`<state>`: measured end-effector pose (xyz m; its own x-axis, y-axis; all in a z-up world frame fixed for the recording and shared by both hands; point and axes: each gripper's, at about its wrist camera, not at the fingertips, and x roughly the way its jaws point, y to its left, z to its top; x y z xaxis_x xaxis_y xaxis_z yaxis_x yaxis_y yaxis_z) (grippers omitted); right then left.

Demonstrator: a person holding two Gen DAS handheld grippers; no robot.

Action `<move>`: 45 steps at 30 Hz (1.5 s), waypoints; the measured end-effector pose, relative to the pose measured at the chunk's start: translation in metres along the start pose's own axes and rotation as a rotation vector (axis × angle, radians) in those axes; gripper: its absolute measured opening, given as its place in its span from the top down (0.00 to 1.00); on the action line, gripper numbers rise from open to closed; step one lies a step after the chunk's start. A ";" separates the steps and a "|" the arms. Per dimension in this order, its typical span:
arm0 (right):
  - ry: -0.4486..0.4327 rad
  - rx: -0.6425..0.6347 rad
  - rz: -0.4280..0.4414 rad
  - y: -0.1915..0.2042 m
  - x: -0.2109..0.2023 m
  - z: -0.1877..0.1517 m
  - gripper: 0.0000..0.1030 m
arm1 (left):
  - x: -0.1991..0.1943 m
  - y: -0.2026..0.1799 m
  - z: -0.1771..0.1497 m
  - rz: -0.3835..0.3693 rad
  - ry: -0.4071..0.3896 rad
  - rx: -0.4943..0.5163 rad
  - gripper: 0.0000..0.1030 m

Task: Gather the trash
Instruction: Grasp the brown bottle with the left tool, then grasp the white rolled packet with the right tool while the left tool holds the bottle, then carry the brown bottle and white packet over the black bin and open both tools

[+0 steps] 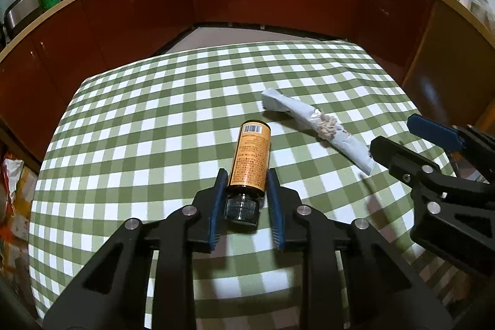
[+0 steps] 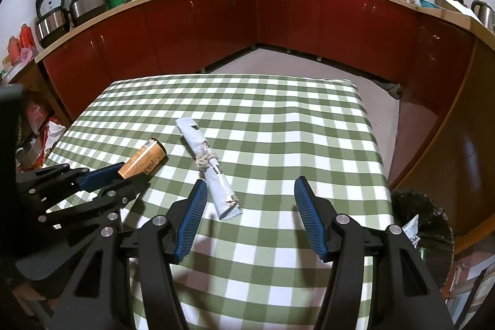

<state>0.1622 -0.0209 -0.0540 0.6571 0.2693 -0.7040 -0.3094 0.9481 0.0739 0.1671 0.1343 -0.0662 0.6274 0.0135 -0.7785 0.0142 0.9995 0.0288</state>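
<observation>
On checked tablecloth (image 1: 154, 113): left claw (image 1: 246, 190) pinching orange bottle (image 1: 252, 156); right claw (image 2: 250, 206) spread near wrapper (image 2: 210, 166).

The left gripper (image 2: 130, 172) hides the cap end of the orange bottle (image 2: 144, 158) in the right wrist view. The bin (image 2: 433, 218) is partly hidden behind the table edge; its contents are indistinct.
</observation>
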 end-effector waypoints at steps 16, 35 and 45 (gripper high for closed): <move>0.084 -0.063 0.005 0.024 0.036 0.016 0.48 | -0.013 0.062 -0.010 0.123 0.007 -0.113 0.76; 0.096 -0.057 0.058 0.032 0.026 -0.001 0.84 | -0.024 0.063 -0.025 0.129 0.001 -0.136 0.76; 0.050 -0.021 0.052 0.019 -0.006 -0.018 0.84 | -0.039 0.044 -0.032 0.119 -0.017 -0.124 0.76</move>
<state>0.1398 -0.0071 -0.0613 0.6046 0.3092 -0.7340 -0.3574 0.9289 0.0969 0.1181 0.1789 -0.0545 0.6321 0.1321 -0.7635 -0.1565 0.9868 0.0412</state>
